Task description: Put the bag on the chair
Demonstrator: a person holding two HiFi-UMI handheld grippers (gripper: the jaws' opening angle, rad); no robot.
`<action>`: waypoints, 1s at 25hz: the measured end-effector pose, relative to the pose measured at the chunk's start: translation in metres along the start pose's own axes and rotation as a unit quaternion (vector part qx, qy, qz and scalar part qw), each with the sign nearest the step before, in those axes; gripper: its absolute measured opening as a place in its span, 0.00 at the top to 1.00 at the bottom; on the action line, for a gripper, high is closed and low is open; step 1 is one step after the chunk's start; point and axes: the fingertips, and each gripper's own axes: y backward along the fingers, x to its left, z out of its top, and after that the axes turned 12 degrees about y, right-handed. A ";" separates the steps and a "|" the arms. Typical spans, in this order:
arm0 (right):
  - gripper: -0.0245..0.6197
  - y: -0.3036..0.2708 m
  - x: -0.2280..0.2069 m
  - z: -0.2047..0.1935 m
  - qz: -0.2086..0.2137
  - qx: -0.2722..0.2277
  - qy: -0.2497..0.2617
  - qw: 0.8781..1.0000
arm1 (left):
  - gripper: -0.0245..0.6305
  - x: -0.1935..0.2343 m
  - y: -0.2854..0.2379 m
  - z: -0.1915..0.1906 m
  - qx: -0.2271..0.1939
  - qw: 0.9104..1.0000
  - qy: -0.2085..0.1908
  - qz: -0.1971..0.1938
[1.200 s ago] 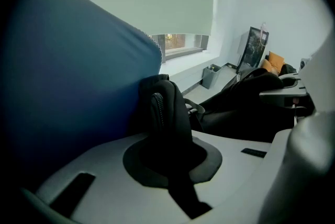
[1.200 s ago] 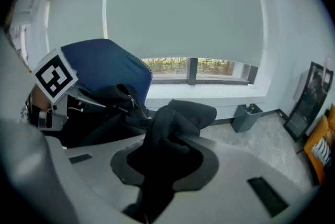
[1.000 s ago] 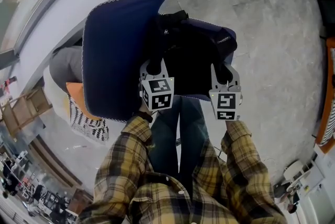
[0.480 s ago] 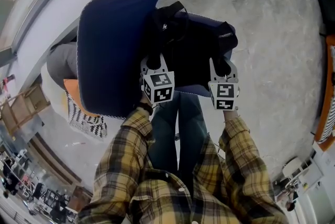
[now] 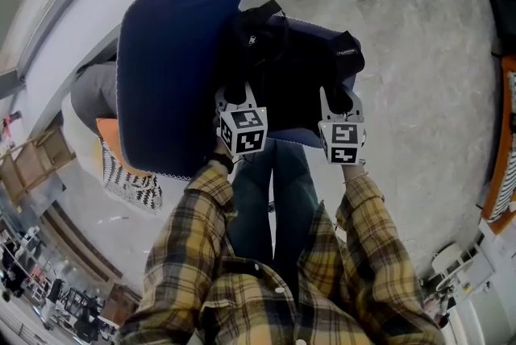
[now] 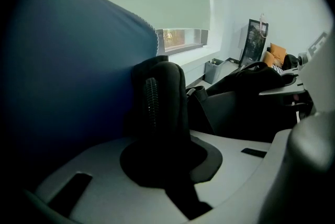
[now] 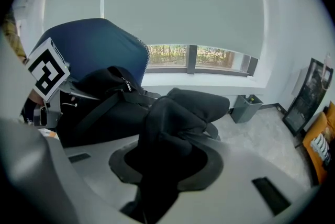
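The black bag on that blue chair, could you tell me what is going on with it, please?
A person in a plaid shirt holds a gripper in each hand, both on the black bag, which lies on the seat of the blue chair. The left gripper is shut on a padded part of the bag. The right gripper has its jaws opening, with bag fabric between them.

A pale roller blind [image 7: 178,3] hangs low over a strip of window [image 7: 199,58] that shows greenery outside. Below the sill, a grey bin [image 7: 246,109] stands on the mottled concrete floor [image 5: 419,53]. Near it, a dark framed picture [image 7: 308,97] leans against the wall, with an orange cushion [image 7: 322,149] beside it.
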 end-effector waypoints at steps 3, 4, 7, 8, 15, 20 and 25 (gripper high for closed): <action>0.77 0.000 0.000 0.000 0.006 0.009 0.005 1.000 | 0.91 0.000 0.001 -0.001 0.002 1.000 0.007 0.000; 0.76 0.000 -0.001 0.000 0.006 0.013 0.004 1.000 | 0.91 0.000 0.001 -0.001 0.002 1.000 0.009 0.001; 0.72 0.002 -0.004 0.000 0.005 0.023 -0.010 1.000 | 0.91 0.004 0.002 0.000 0.005 1.000 0.025 0.005; 0.70 0.003 -0.005 0.000 0.005 0.026 -0.016 1.000 | 0.90 0.006 0.003 0.001 0.006 0.999 0.033 0.006; 0.59 0.013 -0.012 0.006 0.007 0.021 -0.042 0.999 | 0.75 0.008 0.017 0.016 -0.011 0.998 0.060 -0.010; 0.56 0.030 -0.021 0.022 0.000 0.006 -0.055 0.998 | 0.66 0.008 0.034 0.026 -0.018 0.998 0.059 -0.026; 0.54 0.046 -0.029 0.049 -0.003 -0.023 -0.057 0.998 | 0.64 0.005 0.051 0.040 -0.029 0.997 0.065 -0.037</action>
